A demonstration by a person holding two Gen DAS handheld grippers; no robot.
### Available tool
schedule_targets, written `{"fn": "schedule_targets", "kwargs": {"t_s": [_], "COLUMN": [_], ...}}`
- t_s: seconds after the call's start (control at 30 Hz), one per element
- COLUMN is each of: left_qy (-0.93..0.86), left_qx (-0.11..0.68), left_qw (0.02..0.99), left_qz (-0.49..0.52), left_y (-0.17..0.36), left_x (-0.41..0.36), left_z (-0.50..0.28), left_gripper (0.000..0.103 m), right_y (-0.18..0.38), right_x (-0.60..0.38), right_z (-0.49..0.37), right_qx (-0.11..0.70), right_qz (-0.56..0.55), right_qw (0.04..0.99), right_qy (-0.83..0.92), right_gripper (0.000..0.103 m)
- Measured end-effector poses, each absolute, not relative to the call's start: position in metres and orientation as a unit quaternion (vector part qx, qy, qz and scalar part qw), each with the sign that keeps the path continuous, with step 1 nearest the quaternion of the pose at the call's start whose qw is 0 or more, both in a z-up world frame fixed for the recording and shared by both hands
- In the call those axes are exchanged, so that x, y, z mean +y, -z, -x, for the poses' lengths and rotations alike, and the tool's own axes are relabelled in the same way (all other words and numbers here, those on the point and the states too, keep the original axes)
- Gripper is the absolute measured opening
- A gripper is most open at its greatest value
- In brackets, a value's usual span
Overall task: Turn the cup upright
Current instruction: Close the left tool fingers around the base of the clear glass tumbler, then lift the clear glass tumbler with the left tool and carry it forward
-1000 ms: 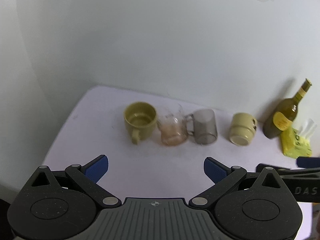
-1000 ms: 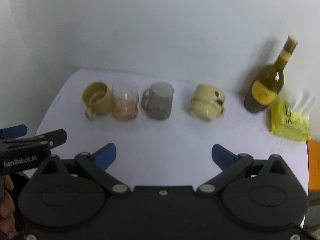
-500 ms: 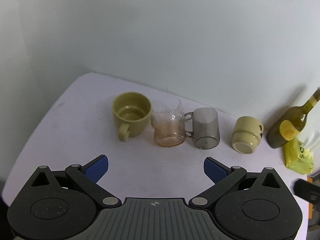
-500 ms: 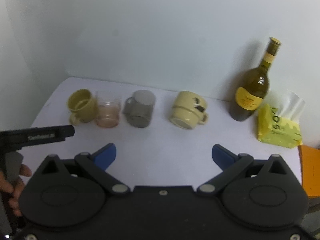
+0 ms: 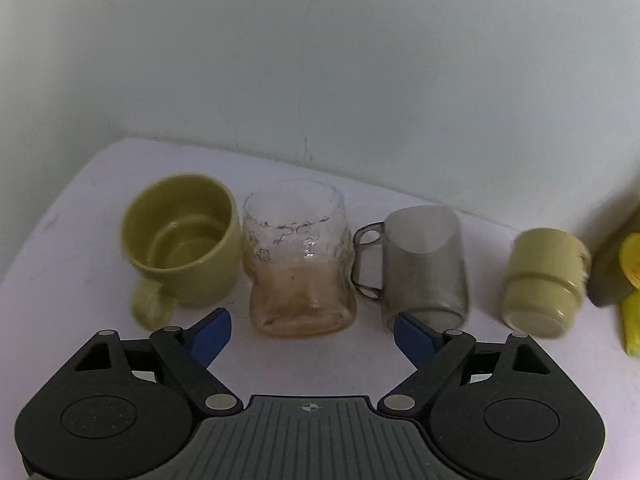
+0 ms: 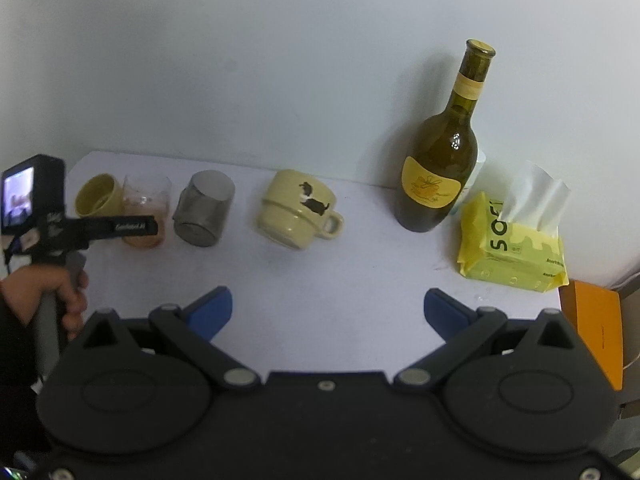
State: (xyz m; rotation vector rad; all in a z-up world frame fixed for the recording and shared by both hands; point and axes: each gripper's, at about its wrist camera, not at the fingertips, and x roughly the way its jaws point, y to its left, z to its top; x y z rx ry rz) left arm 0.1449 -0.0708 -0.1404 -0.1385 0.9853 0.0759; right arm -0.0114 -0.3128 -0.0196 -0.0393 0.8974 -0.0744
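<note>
Several cups stand in a row on the white table (image 6: 340,280). An olive mug (image 5: 182,240) is upright at the left. Beside it stands an upright clear glass (image 5: 300,260) with brownish residue. A grey glass mug (image 5: 424,264) and a cream mug with a dog print (image 6: 298,210) stand upside down. My left gripper (image 5: 312,330) is open, close in front of the clear glass, which sits between its blue fingertips (image 5: 212,334). My right gripper (image 6: 328,306) is open and empty, well short of the cream mug. The left gripper also shows in the right wrist view (image 6: 120,226).
A green wine bottle (image 6: 440,168) stands at the back right by the wall. A yellow tissue pack (image 6: 512,244) lies right of it. An orange box (image 6: 592,320) sits past the table's right edge. The wall runs close behind the cups.
My left gripper has moved forward and down, close to the clear glass. My right gripper has pulled back and swung right, so the bottle and tissue pack show fully.
</note>
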Motion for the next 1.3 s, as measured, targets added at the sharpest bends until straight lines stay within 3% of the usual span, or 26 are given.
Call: {"fn": "schedule_targets", "kwargs": {"t_s": [0.7, 1.3], "left_qy": [-0.019, 0.055], "left_qx": [0.472, 0.5], "left_qw": [0.88, 0.864], "left_qz": [0.058, 0.018], "left_y": [0.162, 0.164], "left_x": [-0.069, -0.07], "left_z": [-0.159, -0.045], "left_gripper": [0.066, 0.066], "right_y": [0.011, 0.001], "right_x": [-0.317, -0.254], "right_z": [0.019, 0.027], "right_qx": [0.438, 0.431], "right_qz": [0.018, 0.016], "right_qw": [0.898, 0.902], "right_qy": [0.017, -0.012], "right_gripper": [0.103, 0.103]}}
